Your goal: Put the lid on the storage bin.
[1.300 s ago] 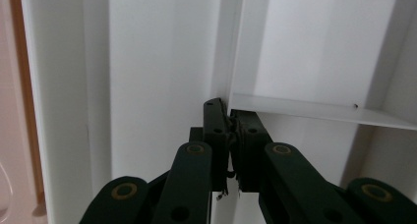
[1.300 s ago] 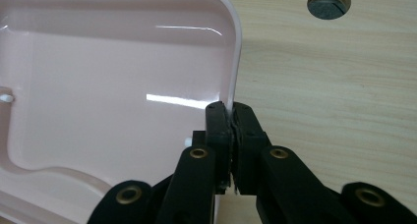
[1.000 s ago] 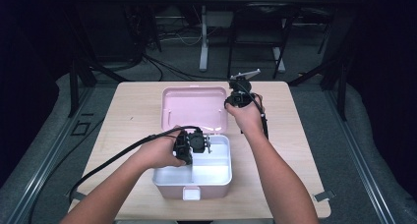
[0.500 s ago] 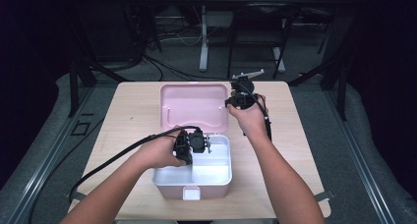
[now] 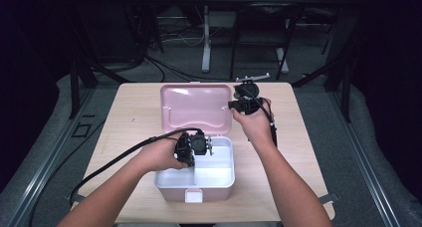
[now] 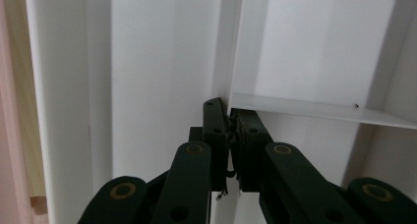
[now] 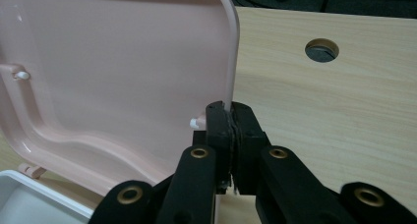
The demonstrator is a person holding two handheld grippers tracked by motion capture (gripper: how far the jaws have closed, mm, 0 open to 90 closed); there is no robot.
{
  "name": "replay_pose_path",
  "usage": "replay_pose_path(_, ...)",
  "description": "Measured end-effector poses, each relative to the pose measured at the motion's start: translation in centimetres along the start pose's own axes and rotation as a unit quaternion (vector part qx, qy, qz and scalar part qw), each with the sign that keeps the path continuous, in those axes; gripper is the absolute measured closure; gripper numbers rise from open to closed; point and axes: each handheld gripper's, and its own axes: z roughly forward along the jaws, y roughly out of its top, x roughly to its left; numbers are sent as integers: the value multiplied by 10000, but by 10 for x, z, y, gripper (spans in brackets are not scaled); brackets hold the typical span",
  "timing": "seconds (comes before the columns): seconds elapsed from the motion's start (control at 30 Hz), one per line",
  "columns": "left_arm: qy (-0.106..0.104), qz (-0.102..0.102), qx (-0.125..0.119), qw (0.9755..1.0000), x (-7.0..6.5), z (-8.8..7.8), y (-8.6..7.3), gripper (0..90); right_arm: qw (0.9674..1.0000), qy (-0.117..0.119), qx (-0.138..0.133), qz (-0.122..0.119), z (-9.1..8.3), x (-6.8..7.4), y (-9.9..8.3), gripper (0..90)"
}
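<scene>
Here we are at the wooden table (image 5: 134,112), and the pink box (image 5: 199,183) sits near the front edge, a little left of centre, with its pink lid (image 5: 196,106) swung open and lying back toward the far edge. The white inside of the box is split by a divider (image 6: 227,47) into compartments.

Left gripper (image 5: 191,148) is down at the box's far rim, on the left side of it. Look along its black jaws in the left gripper view: the left gripper (image 6: 229,117) has its fingers pinched tight on the thin white divider wall, right where a cross wall meets it. No gap to speak of between the pads beyond that wall.

Over to the right gripper (image 5: 244,104), which hangs at the right edge of the open lid, toward the far right part of the table. In the right gripper view, the right gripper (image 7: 229,118) has its fingers squeezed on the rounded rim of the pink lid (image 7: 108,71), gripping its edge, with the lid's pale inner face spread out to the left. Beyond it, a round hole (image 7: 321,49) shows in the table top (image 7: 334,111). A white corner of the box (image 7: 29,199) peeks in at the bottom left.
</scene>
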Motion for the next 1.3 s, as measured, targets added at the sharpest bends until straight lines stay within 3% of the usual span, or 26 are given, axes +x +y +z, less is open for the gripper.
replay_pose_path(0.13,11,-107,-93,9999,0,0,-3,848,10000,-14,-75,-11,-2,1,-2,880)
replay_pose_path(0.37,170,-172,-32,9997,-1,-2,-6,808,9998,-4,-168,-62,-5,2,-3,880)
replay_pose_path(0.5,146,-352,-242,9990,0,-8,-12,803,9999,-12,-145,-91,-7,3,-4,880)
replay_pose_path(0.63,111,-626,-626,9960,2,-19,-24,780,9998,-25,-181,-118,-7,3,-5,880)
replay_pose_path(0.77,111,-876,-1058,9905,5,-27,-36,748,9996,-5,-255,-105,-8,4,-5,880)
replay_pose_path(0.87,320,-1021,-1210,9869,7,-31,-43,713,9997,-17,-207,-134,-9,4,-5,880)
replay_pose_path(1.03,473,-1290,-1438,9800,14,-34,-56,694,9997,0,-204,-119,-9,3,-5,880)
replay_pose_path(1.17,522,-1681,-1617,9710,22,-36,-67,686,9997,13,-202,-110,-9,3,-5,880)
replay_pose_path(1.3,665,-2060,-1806,9594,29,-40,-77,662,9997,22,-201,-113,-9,3,-5,880)
